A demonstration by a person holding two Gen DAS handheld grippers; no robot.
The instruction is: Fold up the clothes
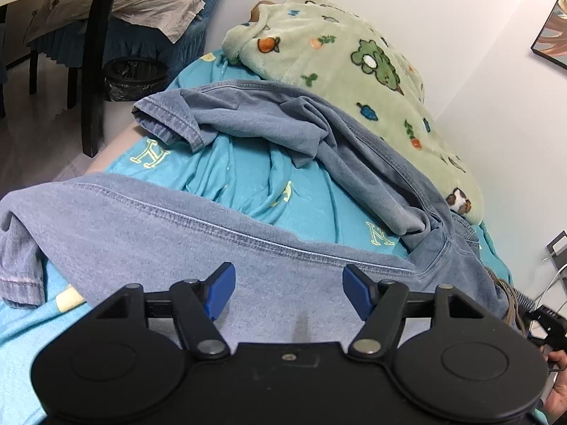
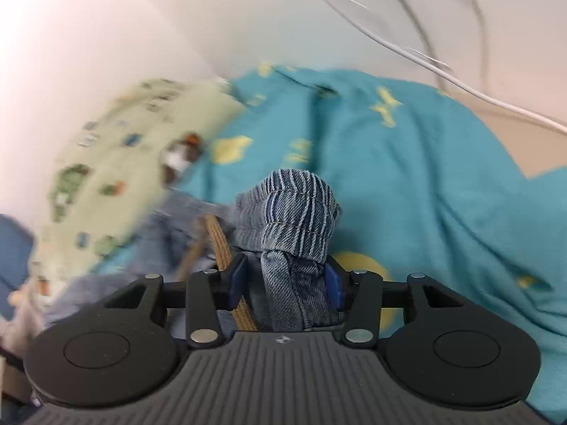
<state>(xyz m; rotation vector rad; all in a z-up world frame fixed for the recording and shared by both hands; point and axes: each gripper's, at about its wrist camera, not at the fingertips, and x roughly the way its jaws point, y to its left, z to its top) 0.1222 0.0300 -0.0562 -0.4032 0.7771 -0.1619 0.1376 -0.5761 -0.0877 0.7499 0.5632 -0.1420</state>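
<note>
Meanwhile, on the bed [image 1: 248, 177], the left gripper [image 1: 288, 292] hovers with jaws apart over a blue denim shirt [image 1: 177, 226] spread across the turquoise sheet. Alongside, the right gripper [image 2: 285, 279] clamps a bunched fold of the shirt, near a green patterned blanket [image 1: 354, 60].

a home bedroom: bed sheet [image 1: 248, 177], fleece blanket [image 1: 336, 56], dining chair [image 1: 95, 53].
</note>
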